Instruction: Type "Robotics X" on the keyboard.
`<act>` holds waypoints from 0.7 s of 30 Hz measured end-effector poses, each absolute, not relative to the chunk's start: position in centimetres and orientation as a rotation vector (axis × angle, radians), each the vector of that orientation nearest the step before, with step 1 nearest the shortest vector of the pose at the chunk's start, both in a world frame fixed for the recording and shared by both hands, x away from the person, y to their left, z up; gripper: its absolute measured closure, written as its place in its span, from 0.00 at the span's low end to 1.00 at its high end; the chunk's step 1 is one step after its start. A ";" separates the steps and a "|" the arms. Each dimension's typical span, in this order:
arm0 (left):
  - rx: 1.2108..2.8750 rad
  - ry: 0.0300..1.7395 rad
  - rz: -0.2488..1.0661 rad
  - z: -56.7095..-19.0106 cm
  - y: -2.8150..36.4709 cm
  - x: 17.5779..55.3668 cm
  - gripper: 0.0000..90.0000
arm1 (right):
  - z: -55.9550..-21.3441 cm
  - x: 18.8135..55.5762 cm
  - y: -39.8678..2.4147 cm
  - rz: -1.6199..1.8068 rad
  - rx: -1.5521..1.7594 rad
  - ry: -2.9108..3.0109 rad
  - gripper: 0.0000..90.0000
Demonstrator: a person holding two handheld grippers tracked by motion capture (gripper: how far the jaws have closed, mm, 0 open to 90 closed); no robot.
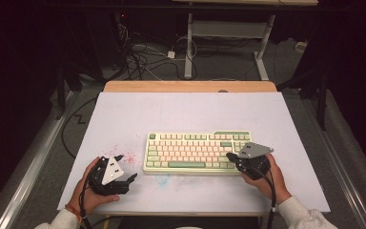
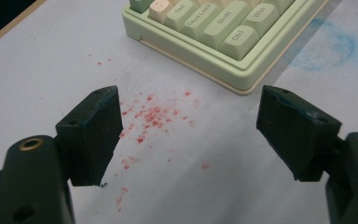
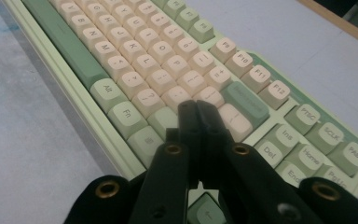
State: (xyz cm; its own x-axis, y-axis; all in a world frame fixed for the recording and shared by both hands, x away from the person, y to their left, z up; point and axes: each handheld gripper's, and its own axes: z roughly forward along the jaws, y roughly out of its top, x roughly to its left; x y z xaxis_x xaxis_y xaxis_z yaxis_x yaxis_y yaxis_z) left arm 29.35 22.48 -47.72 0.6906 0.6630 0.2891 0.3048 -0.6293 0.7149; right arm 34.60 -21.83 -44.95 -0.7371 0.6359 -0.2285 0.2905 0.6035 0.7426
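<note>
Pale green keyboard (image 1: 198, 152) with cream and green keys (red specks on the white table (image 1: 124, 119)).

A pale green keyboard (image 1: 198, 152) with cream and green keys is laid flat, its right end beneath the closed right gripper (image 1: 229, 156), its left corner just ahead of the left gripper (image 1: 126, 168).

Two black grippers were seen, the left gripper (image 1: 122, 171) and the right gripper (image 1: 229, 156), each topped by a grey three-cornered plate with small holes, fitted with brass-ringed screw holes, trailed by a black cable, and carried by hands in pale sleeves, an orange band at the left wrist.
</note>
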 end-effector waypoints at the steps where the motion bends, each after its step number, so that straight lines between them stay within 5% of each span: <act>1: 2.254 0.738 0.722 -47.7 22.5 29.3 0.27 | -45.0 34.7 -21.8 0.965 0.731 2.355 1.00; 10: 2.254 0.745 0.706 -47.7 22.5 29.3 0.37 | -46.0 35.1 -21.9 0.935 0.743 2.373 1.00; 21: 2.240 0.818 0.553 -47.1 23.3 30.1 0.95 | -46.4 35.1 -22.0 0.941 0.747 2.372 1.00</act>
